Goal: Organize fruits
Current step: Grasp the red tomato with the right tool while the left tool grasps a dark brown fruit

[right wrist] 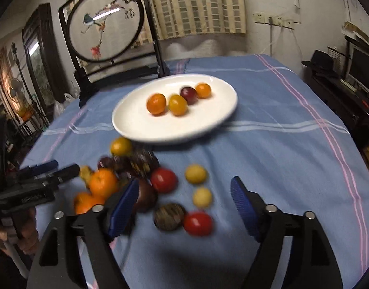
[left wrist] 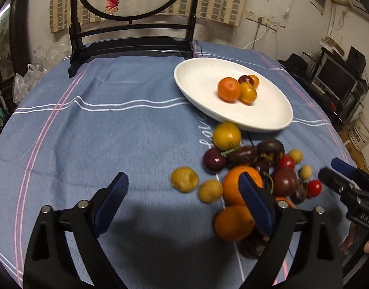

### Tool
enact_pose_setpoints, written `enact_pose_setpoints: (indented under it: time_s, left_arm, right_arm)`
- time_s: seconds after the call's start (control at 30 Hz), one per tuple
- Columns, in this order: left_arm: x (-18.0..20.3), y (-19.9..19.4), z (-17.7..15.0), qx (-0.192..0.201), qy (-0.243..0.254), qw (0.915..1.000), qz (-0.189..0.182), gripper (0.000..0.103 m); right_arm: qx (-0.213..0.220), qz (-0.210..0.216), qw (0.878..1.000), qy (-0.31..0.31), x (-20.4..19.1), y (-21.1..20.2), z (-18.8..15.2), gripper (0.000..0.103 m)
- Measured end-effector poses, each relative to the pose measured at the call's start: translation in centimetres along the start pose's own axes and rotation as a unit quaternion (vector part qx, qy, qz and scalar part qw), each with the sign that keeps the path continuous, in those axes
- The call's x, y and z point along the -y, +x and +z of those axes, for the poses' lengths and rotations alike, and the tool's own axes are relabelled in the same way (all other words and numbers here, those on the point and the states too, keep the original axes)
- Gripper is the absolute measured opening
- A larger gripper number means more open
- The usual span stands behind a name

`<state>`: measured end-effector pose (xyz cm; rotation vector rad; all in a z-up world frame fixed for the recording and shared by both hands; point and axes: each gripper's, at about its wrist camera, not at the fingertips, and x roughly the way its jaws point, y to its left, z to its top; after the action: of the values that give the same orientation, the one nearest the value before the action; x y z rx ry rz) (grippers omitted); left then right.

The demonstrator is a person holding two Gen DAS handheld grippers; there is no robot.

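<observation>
A: Status of the sort, please

B: The white oval ceramic plate (right wrist: 136,125) sits on the blue striped tablecloth (left wrist: 112,144) and holds four pieces: one orange mandarin (right wrist: 156,103), one yellow-orange round fruit, one dark red plum and one small orange fruit. The loose heap of mixed fruit (left wrist: 256,168) lies on the cloth just in front of the plate's near rim, apart from it except for one yellow fruit close under the rim

A: And the tools?

B: The left gripper (left wrist: 182,204) hangs over the cloth in front of the plate, fingers wide apart, nothing between them; its right pad overlaps the large orange (left wrist: 235,183) in the left camera's view, but I cannot tell if it touches. The right gripper (right wrist: 184,207) has its fingers spread as well, with a red cherry tomato (right wrist: 198,223) and a dark brown round fruit (right wrist: 169,217) lying between them, neither pinched

A: So which step?

B: In my judgement, selection of the next piece. The next move calls for centring one fruit between the pads, closing gently, then carrying it to bare plate surface beside the four
</observation>
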<state>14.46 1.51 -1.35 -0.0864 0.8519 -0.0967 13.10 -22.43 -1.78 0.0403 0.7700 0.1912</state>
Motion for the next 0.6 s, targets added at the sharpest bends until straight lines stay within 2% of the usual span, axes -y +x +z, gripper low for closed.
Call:
enact_pose_setpoints:
  time_s: [0.13,0.23,0.3,0.47,0.6]
  left_arm:
    - [-0.5,-0.3,-0.6,0.003,-0.008,0.9999,-0.008,0.095]
    - [-1.2,-0.2,-0.8,0.0,-0.023,0.9997,-0.007,0.095]
    - [-1.5,0.0,-0.9,-0.004,-0.03,0.9995,-0.003,0.095]
    - [-1.3,0.1,-1.0,-0.004,-0.031,0.9995,-0.009,0.095]
    - [-0.9,-0.2,-1.1,0.008,-0.023,0.9996,-0.014,0.095]
  right_arm:
    - [-0.03,-0.013,0.999,-0.023,0.1,0.1,-1.8,0.084]
    - [-0.053,-0.047,0.996,-0.046,-0.2,0.7,-2.9,0.083]
    - [-0.059,-0.056,0.995,-0.052,-0.1,0.8,-3.1,0.074]
    - [-0.068,-0.054,0.995,-0.051,0.2,1.7,-2.7,0.067]
    - [-0.082,-0.043,0.994,-0.061,-0.1,2.8,-2.2,0.046]
